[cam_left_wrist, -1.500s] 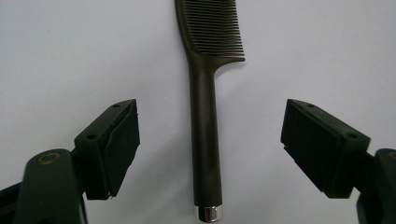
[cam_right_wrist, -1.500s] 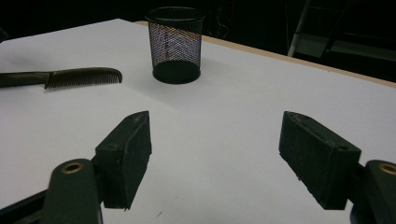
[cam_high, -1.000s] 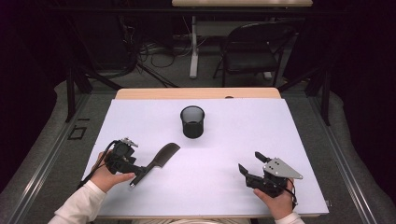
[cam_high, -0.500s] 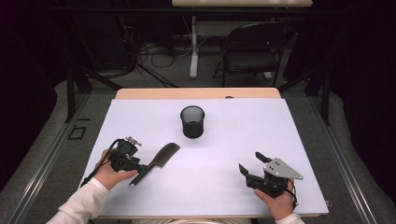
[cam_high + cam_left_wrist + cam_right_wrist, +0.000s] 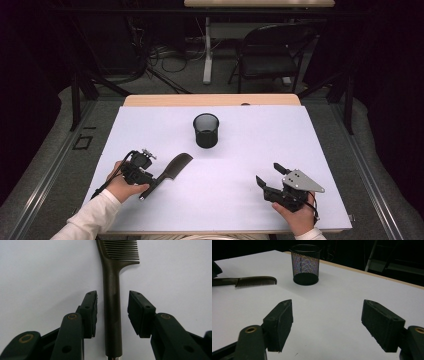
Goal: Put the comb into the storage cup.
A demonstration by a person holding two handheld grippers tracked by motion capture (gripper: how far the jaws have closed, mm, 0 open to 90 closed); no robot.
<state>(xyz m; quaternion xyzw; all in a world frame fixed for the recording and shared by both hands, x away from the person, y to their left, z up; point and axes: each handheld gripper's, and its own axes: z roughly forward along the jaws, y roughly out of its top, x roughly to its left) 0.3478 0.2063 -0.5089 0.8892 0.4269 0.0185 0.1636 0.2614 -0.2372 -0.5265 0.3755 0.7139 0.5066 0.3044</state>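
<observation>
A dark comb (image 5: 175,166) lies flat on the white table (image 5: 300,140) at the front left, teeth toward the middle. In the left gripper view its handle (image 5: 112,302) runs straight up between my left gripper's (image 5: 112,296) open jaws, a narrow gap on the left side and a wider one on the right. From above, the left gripper (image 5: 150,179) sits at the handle end. A black mesh cup (image 5: 206,130) stands upright mid-table. My right gripper (image 5: 269,174) rests open and empty at the front right; its view shows the cup (image 5: 305,263) and the comb (image 5: 255,280) beyond its jaws (image 5: 327,307).
A black folding chair (image 5: 272,50) and a table leg (image 5: 207,50) stand on the floor beyond the table's far edge, with cables (image 5: 160,52) beside them. Dark metal stands flank the table on both sides.
My left gripper has slid a little to the right, so the comb's handle now lies between its jaws. The right gripper, the comb and the cup have stayed put.
</observation>
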